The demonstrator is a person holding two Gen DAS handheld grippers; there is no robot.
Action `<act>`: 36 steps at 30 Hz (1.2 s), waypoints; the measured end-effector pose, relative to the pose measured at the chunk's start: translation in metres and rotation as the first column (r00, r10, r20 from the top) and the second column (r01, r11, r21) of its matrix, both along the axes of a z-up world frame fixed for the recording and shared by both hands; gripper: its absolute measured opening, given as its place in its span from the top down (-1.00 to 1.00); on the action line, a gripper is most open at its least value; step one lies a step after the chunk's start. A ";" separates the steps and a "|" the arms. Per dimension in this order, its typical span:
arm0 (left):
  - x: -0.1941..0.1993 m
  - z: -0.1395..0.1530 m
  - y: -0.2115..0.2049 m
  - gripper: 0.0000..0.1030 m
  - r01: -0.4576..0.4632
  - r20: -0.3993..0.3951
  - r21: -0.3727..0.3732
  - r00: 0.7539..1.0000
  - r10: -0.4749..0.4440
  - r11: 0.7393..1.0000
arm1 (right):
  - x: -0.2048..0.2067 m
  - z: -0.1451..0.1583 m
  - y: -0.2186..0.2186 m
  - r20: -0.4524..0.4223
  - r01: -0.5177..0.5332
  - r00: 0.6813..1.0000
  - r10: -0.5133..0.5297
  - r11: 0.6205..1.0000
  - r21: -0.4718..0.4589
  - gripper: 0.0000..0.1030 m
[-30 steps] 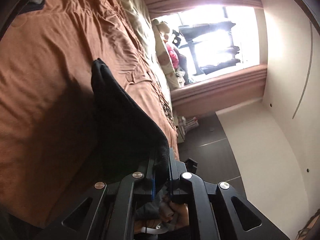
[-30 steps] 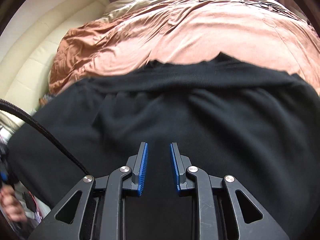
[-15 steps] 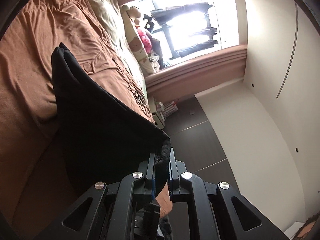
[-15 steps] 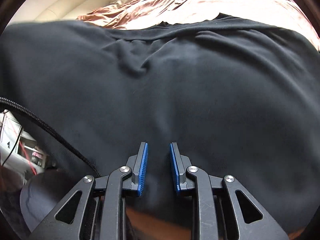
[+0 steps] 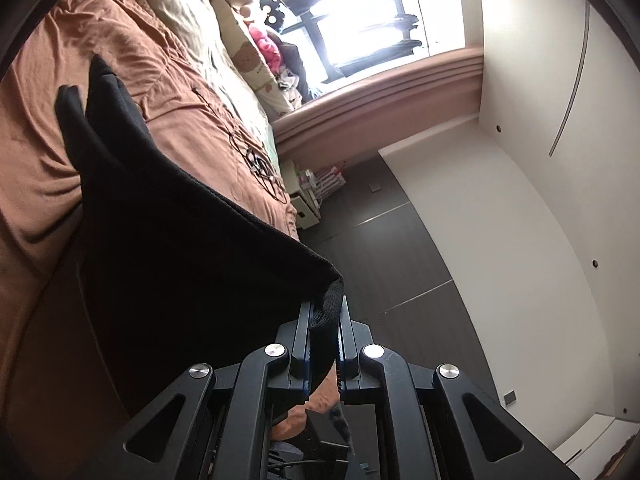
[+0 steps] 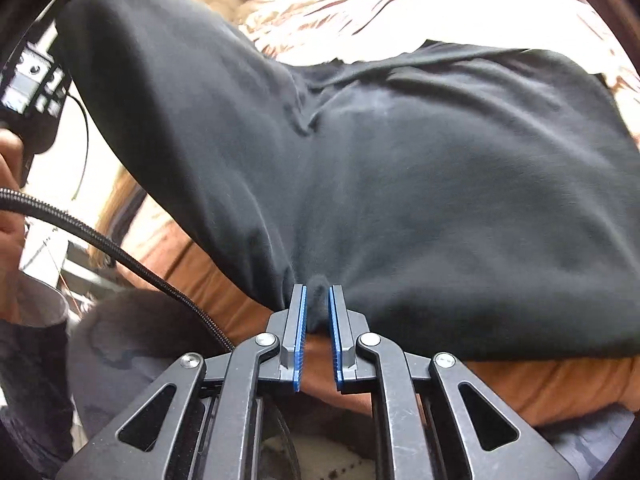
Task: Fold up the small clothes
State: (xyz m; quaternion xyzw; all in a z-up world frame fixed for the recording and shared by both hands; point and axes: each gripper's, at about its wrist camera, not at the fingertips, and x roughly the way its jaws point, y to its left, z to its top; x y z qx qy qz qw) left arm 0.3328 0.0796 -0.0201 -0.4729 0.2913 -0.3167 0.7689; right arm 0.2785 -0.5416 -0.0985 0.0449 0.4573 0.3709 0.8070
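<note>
- Your left gripper is clenched on a ribbed hem corner of the black garment; the knit fold sits pinched between its 2 blue-lined fingers.
- From that grip the black garment runs away from you as a taut sheet, lifted above the brown bedspread, with its far end bunched into 2 rounded lobes over the middle of the bed.
- Your right gripper has its jaws closing, and a small pucker of the garment's near edge lies between the 2 blue pads; a narrow gap shows lower down between the pads, where no cloth reaches.
- In the right wrist view the black garment spreads across most of the field, its right part lying on the bedspread near the bed's near edge, its left part rising in a raised fold toward the upper left.
- At that upper left your hand holds the other gripper's black body; a braided black cable crosses the lower left.
- A cream pillow with bear prints lies along the bed's far edge, with stuffed toys beside it below the bright window.
- A thin cord lies tangled on the bedspread close to the edge that faces the dark floor.
</note>
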 end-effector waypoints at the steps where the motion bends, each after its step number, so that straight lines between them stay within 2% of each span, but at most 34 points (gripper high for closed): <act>1: 0.003 0.002 -0.007 0.83 0.014 -0.003 0.012 1.000 -0.014 1.000 | -0.002 0.006 -0.009 0.009 0.017 1.000 -0.017 1.000 0.017 0.85; 6: 0.015 0.006 -0.049 0.83 0.120 0.001 0.072 0.993 -0.121 0.990 | -0.015 0.027 -0.052 0.042 0.126 0.991 -0.130 0.988 0.086 0.83; 8: 0.018 0.005 -0.062 0.83 0.146 -0.005 0.084 0.989 -0.146 0.986 | -0.019 0.035 -0.067 0.049 0.140 0.988 -0.147 0.984 0.113 0.80; 10: 0.024 0.003 -0.076 0.83 0.175 -0.019 0.099 0.985 -0.174 0.980 | -0.024 0.042 -0.081 0.061 0.149 0.986 -0.158 0.981 0.127 0.50; 11: 0.027 0.001 -0.083 0.83 0.189 -0.028 0.106 0.982 -0.187 0.976 | -0.026 0.045 -0.087 0.069 0.157 0.984 -0.167 0.979 0.131 0.05; 12: 0.030 -0.001 -0.093 0.83 0.209 -0.037 0.114 0.978 -0.206 0.971 | -0.030 0.048 -0.094 0.081 0.168 0.980 -0.180 0.976 0.139 -0.30; 15: 0.035 -0.006 -0.115 0.83 0.252 -0.055 0.140 0.968 -0.247 0.958 | -0.041 0.057 -0.112 0.108 0.188 0.972 -0.207 0.969 0.162 -0.33; 23: 0.049 -0.019 -0.179 0.83 0.368 -0.109 0.201 0.929 -0.353 0.908 | -0.052 0.059 -0.156 0.065 0.264 0.959 -0.277 0.951 0.163 -0.33; 31: 0.061 -0.038 -0.233 0.82 0.446 -0.173 0.258 0.894 -0.413 0.857 | -0.053 0.055 -0.196 0.027 0.355 0.931 -0.364 0.922 0.157 -0.33; 36: 0.062 -0.051 -0.249 0.45 0.500 -0.222 0.259 0.864 -0.452 0.827 | -0.046 0.053 -0.210 0.005 0.376 0.925 -0.381 0.916 0.138 -0.33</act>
